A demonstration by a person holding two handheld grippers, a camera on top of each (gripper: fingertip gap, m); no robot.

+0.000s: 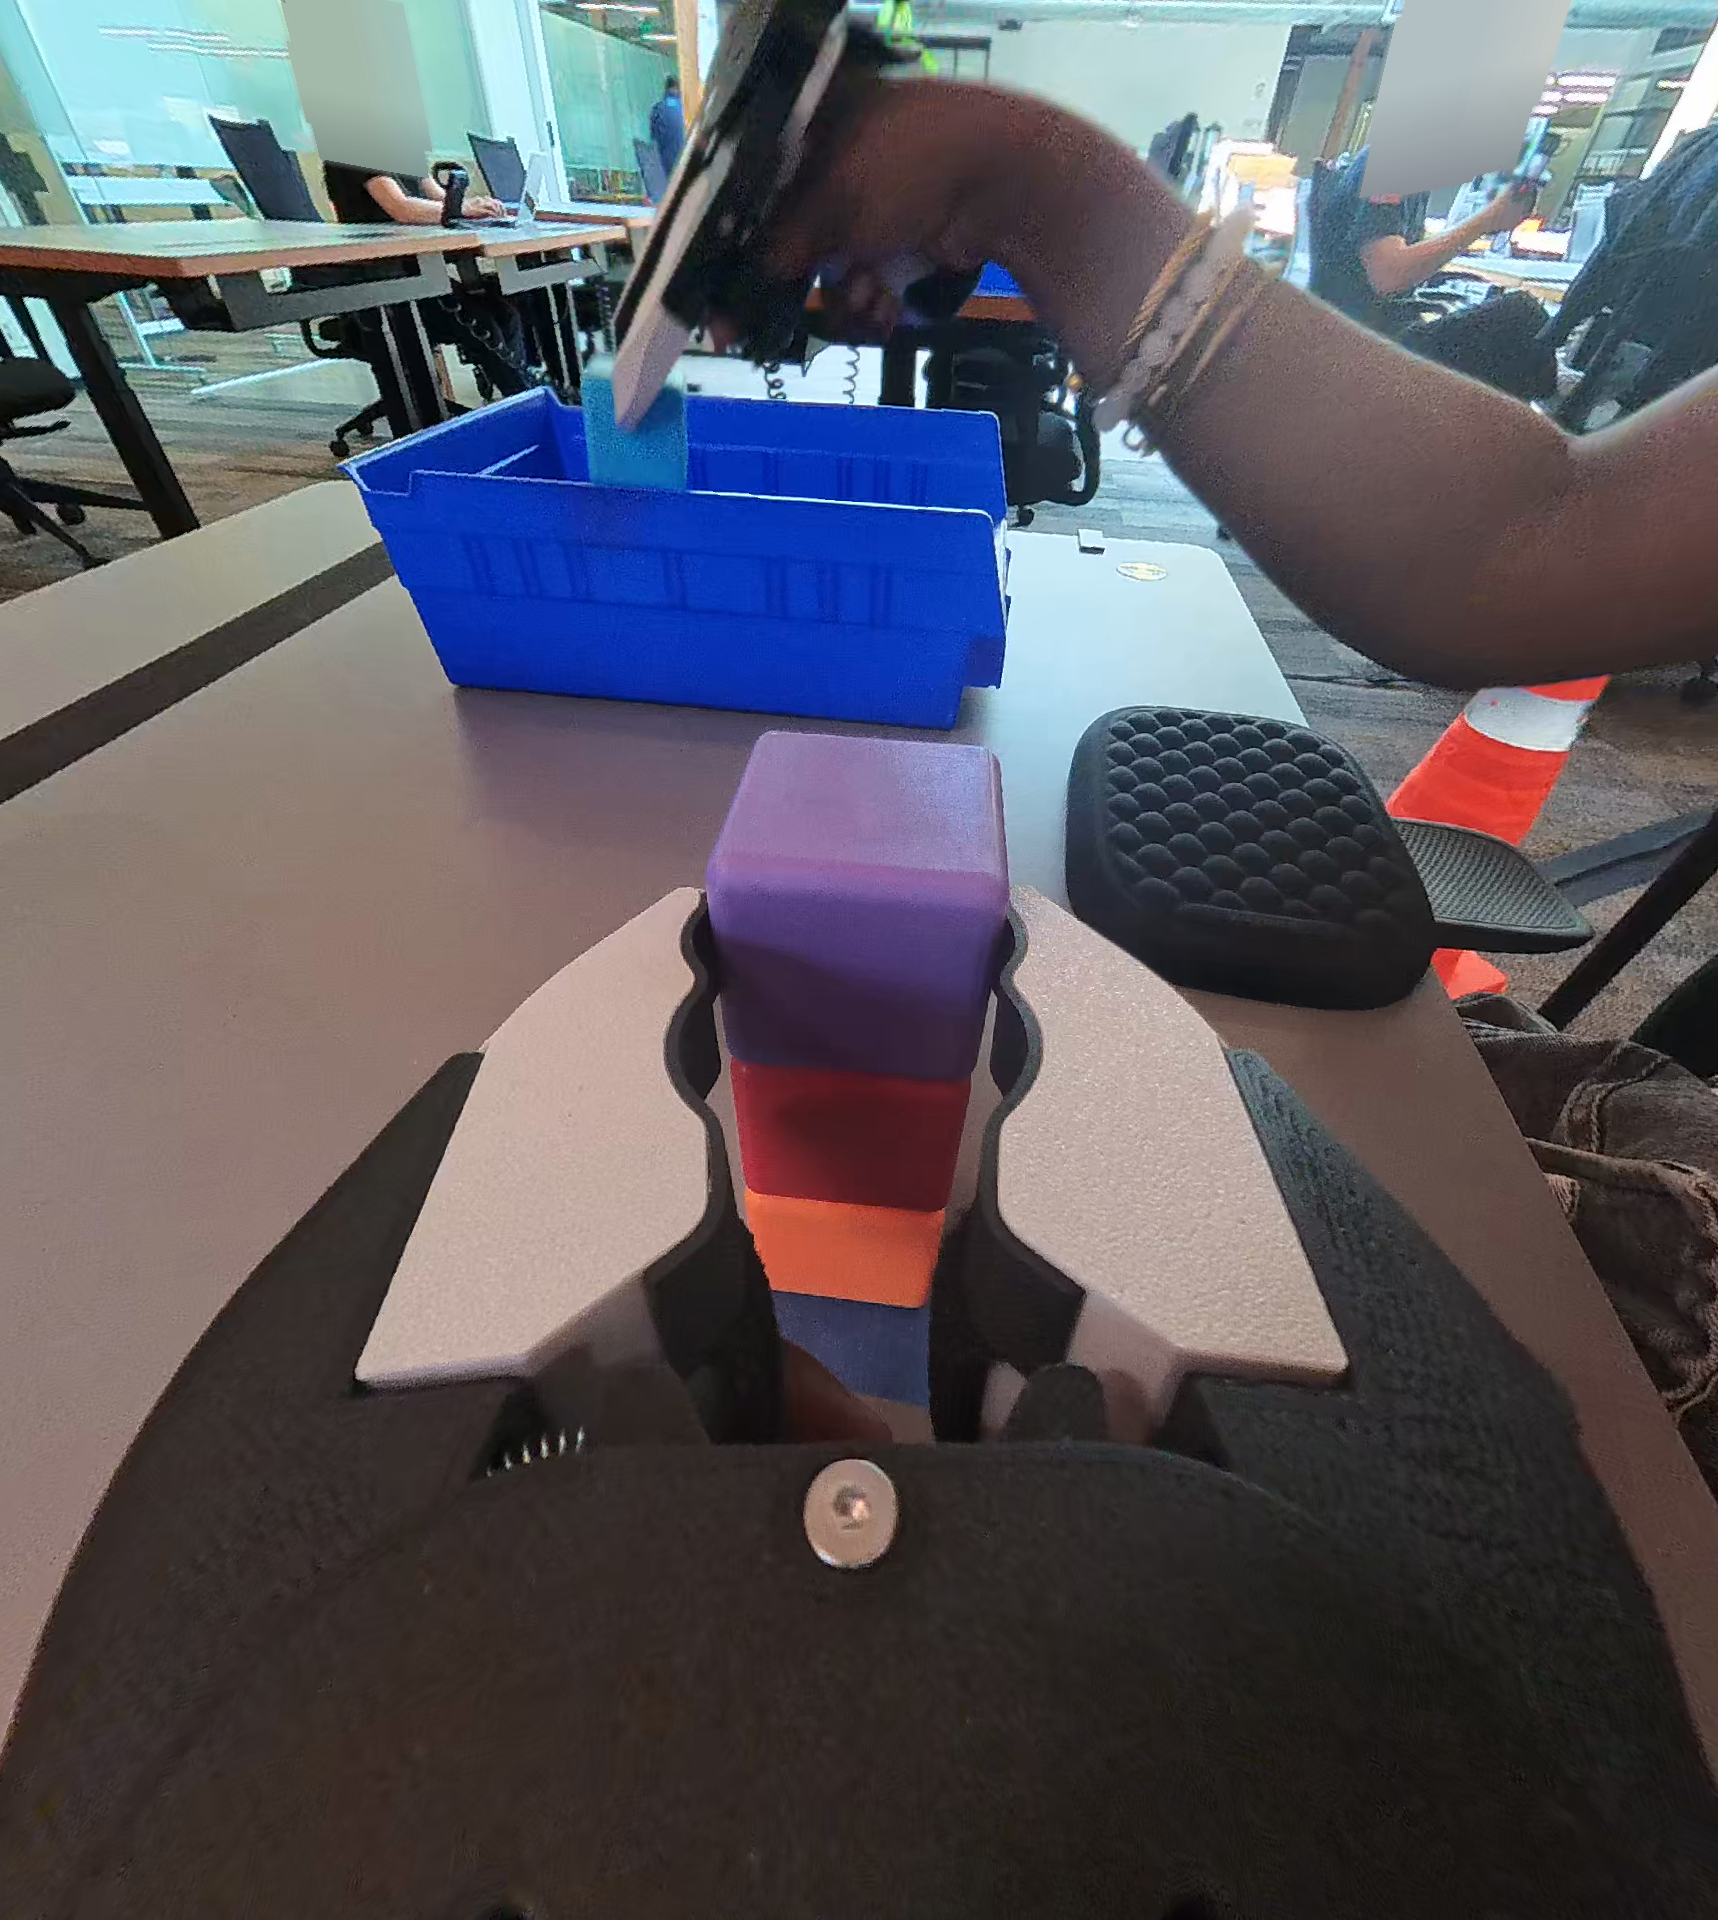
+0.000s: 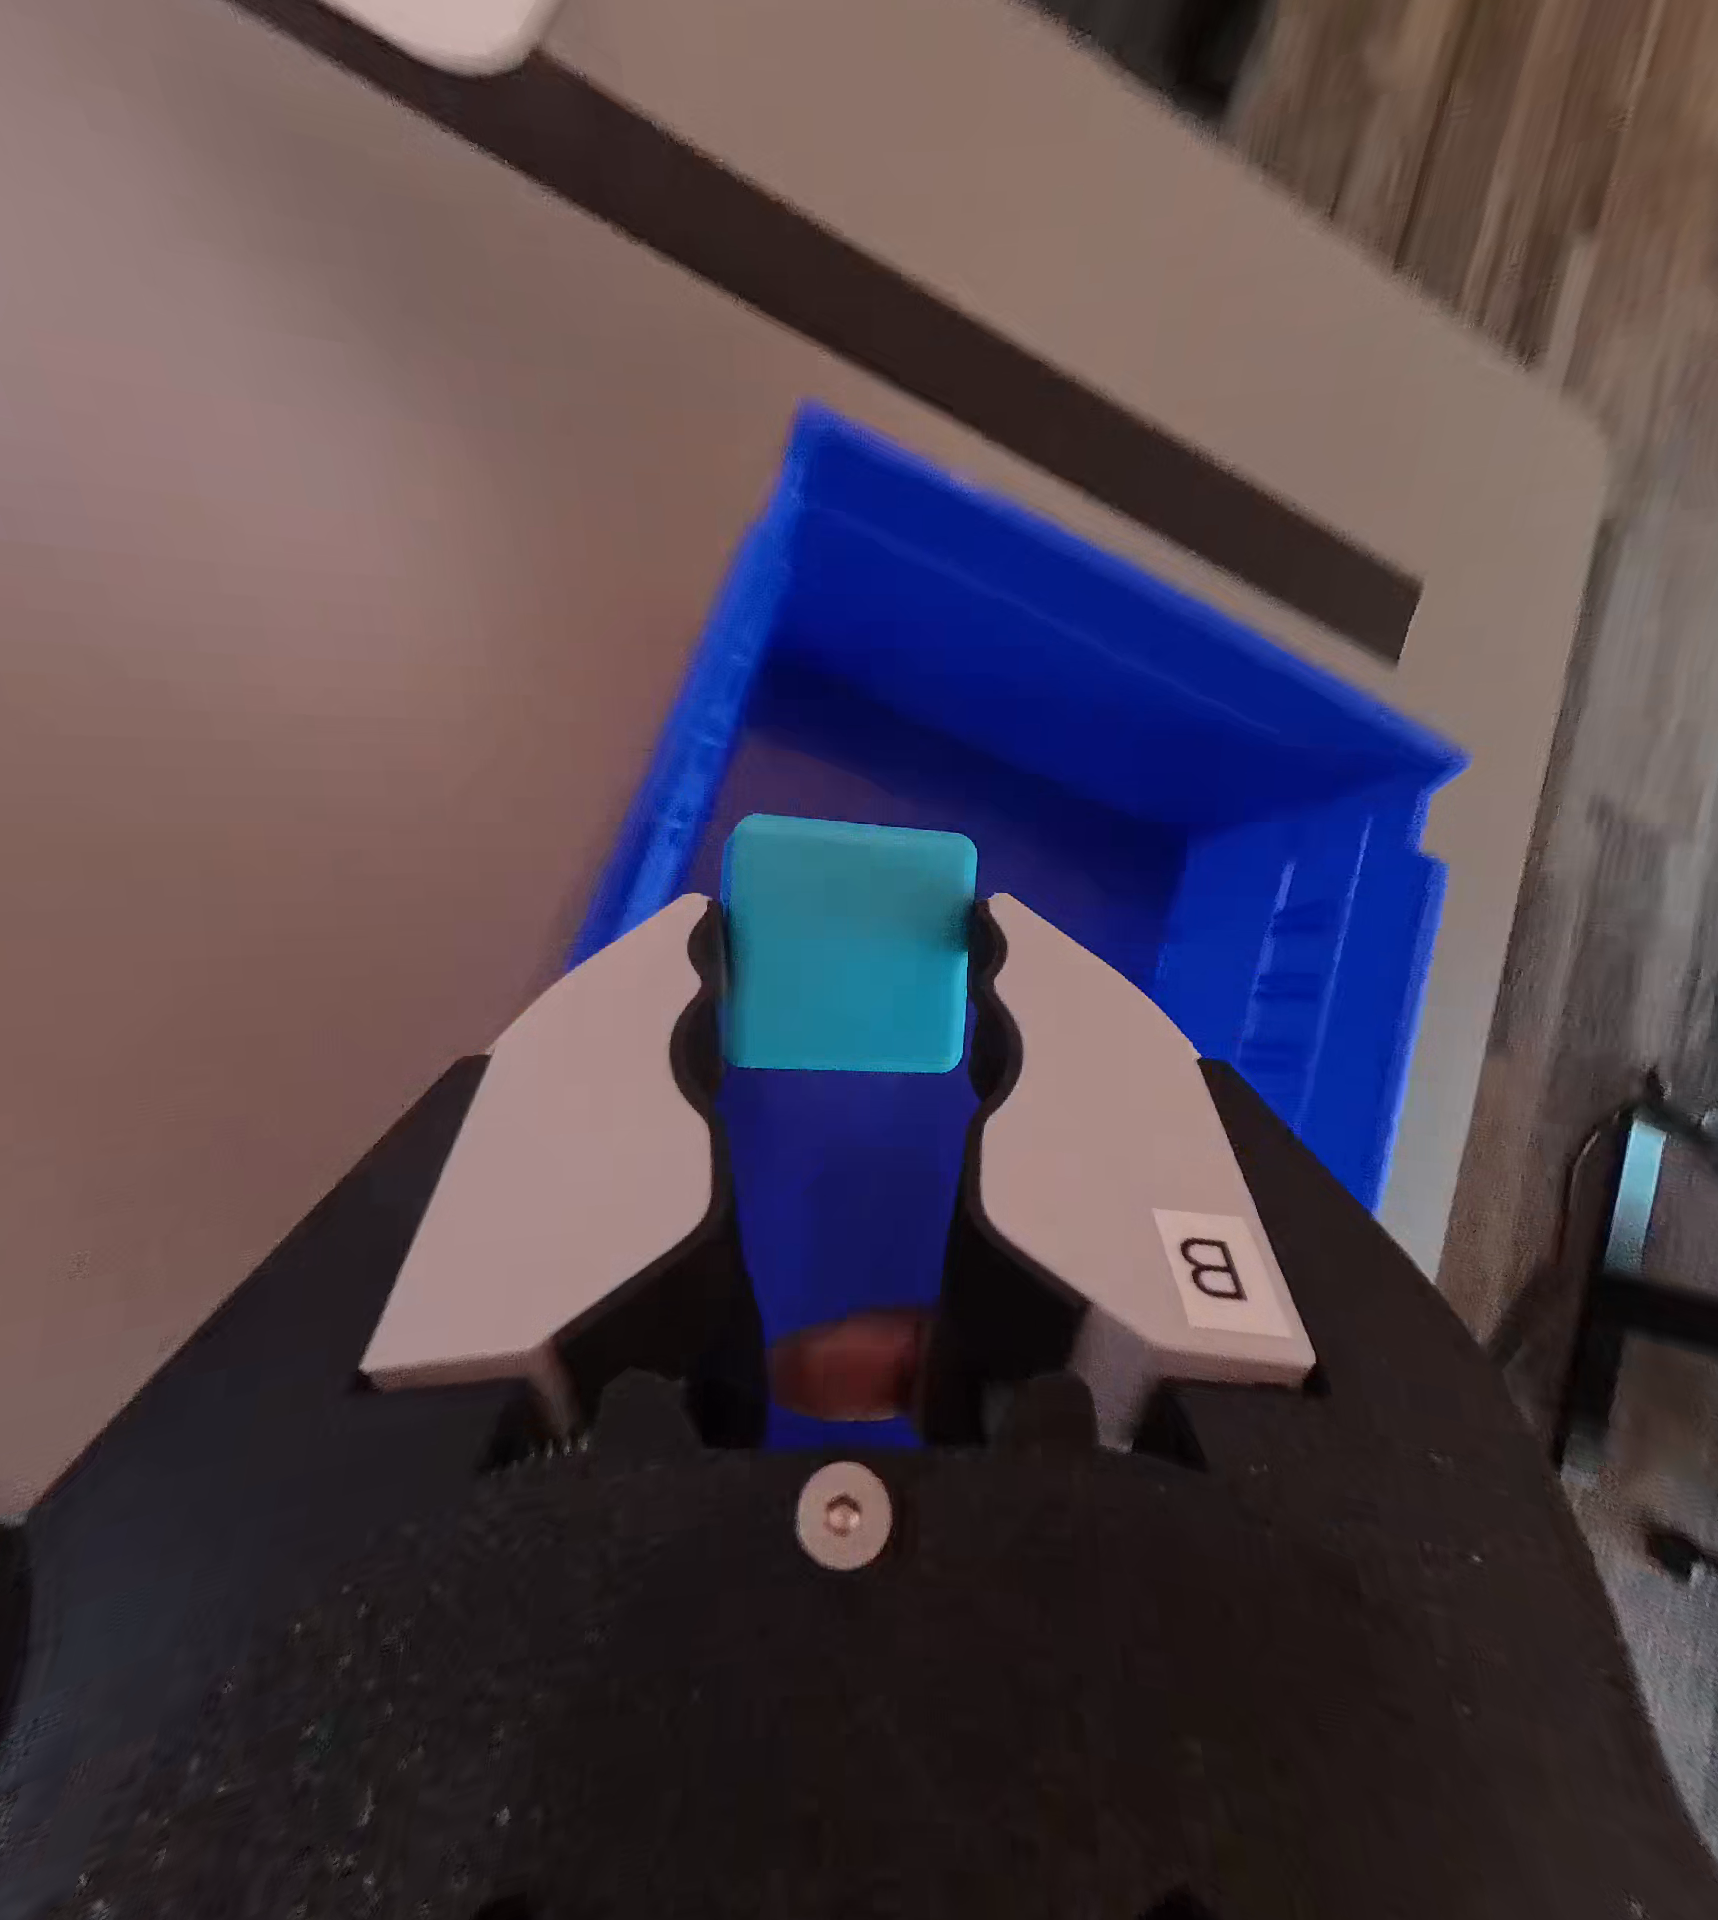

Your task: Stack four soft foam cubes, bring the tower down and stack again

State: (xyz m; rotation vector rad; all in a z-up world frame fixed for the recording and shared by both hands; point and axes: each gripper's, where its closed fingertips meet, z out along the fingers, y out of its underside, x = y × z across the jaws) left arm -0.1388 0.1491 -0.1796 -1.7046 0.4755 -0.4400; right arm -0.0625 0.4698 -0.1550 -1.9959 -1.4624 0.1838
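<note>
In the left wrist view a tower of cubes stands on the grey table [image 1: 211, 935]: purple cube [image 1: 855, 831] on top, then red cube [image 1: 850, 1138], orange cube [image 1: 839, 1247] and dark blue cube [image 1: 850, 1351]. My left gripper [image 1: 855, 925] is shut on the purple cube, fingertips pressing its sides. My right gripper [image 2: 847, 914] is shut on a teal cube [image 2: 850, 956] and holds it over the open blue bin [image 2: 1042, 644]. It also shows in the left wrist view [image 1: 642, 400], with the teal cube [image 1: 642, 452] at the bin [image 1: 709, 592] rim.
The blue bin stands behind the tower. A black textured pad [image 1: 1250, 852] sits at the table's right edge, with an orange cone [image 1: 1489, 769] on the floor beyond. The person's arm [image 1: 1354, 468] reaches across above. Office desks and chairs stand behind. Some 35 cm of space lies between my two pairs of fingers.
</note>
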